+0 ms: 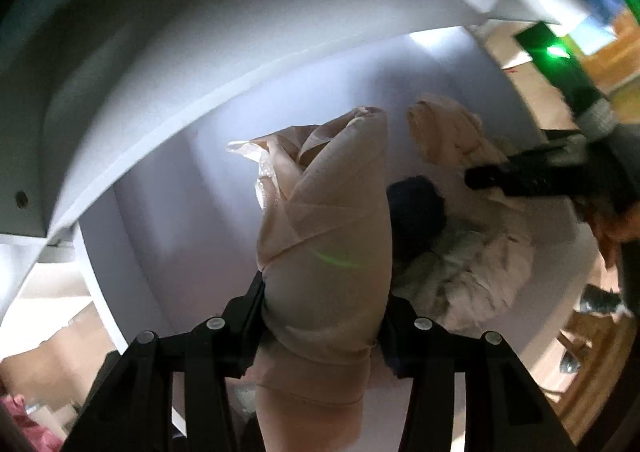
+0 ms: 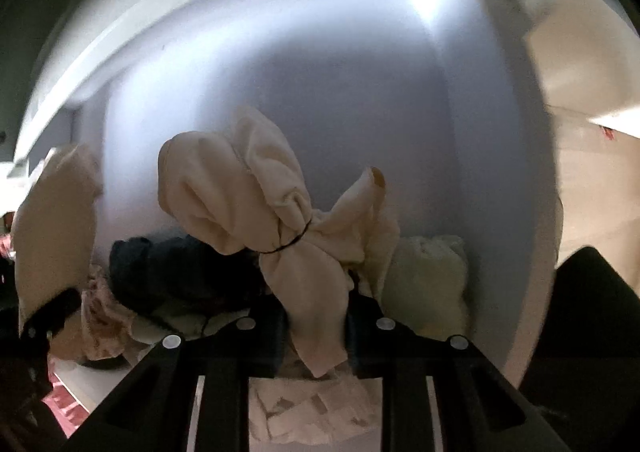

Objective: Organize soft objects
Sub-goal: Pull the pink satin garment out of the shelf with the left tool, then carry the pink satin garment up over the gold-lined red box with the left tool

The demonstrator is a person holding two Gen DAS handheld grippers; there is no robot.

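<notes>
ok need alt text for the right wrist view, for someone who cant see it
The right gripper is shut on a cream cloth bundle tied round the middle with a thin dark band, held over a white bin. Below lie a dark blue garment and a pale green soft item.

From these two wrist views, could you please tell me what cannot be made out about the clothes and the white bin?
- Left wrist view: the beige rolled garment in the left gripper hides the bin floor beneath it; its lower end is cut off by the frame edge.
- Left wrist view: the dark garment is too dim to identify.
- Right wrist view: the cream tied bundle in the right gripper hides the clothes behind it.
- Both views: the white bin runs past the frame, so its full shape is unseen.
</notes>
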